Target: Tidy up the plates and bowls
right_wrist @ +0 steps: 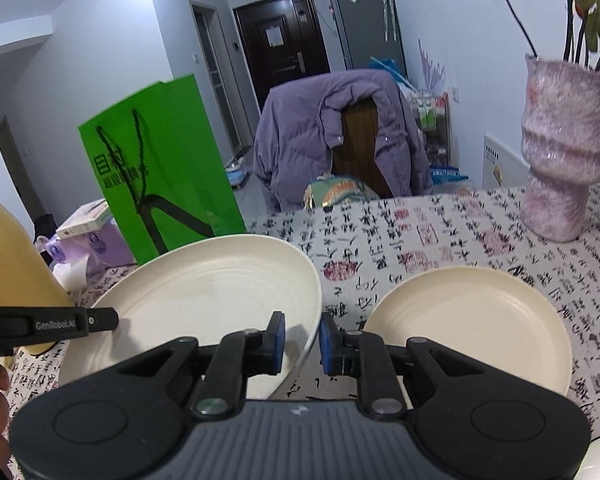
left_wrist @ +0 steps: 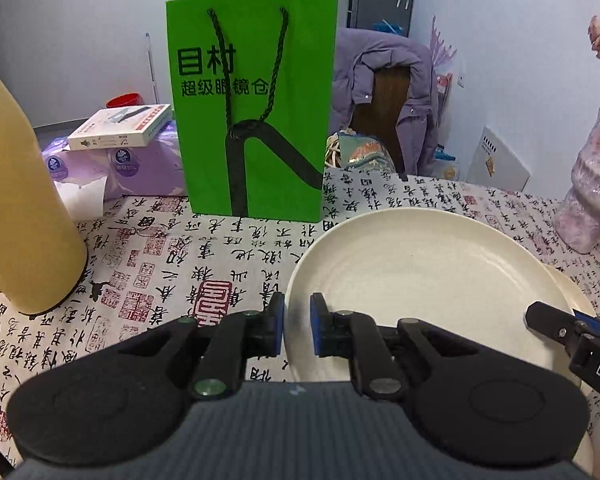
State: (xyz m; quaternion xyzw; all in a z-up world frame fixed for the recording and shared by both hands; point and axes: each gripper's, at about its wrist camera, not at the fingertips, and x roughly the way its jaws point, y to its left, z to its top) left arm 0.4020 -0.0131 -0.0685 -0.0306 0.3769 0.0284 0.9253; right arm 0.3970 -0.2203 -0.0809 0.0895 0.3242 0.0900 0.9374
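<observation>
I have the large cream plate (right_wrist: 204,300) pinched by opposite rims, my left gripper (left_wrist: 297,330) nearly closed on its nine o'clock edge and my right gripper (right_wrist: 302,344) nearly closed on its three o'clock edge, because a wide shallow dish stays steadier with a grip on each side. It hangs clear of the patterned worktop (right_wrist: 440,232), hollow face up, tilted a little rather than flat; being round it has no long axis. A smaller cream plate (right_wrist: 468,320) lies on the cloth at about three o'clock, near but apart, probably where this one is going.
</observation>
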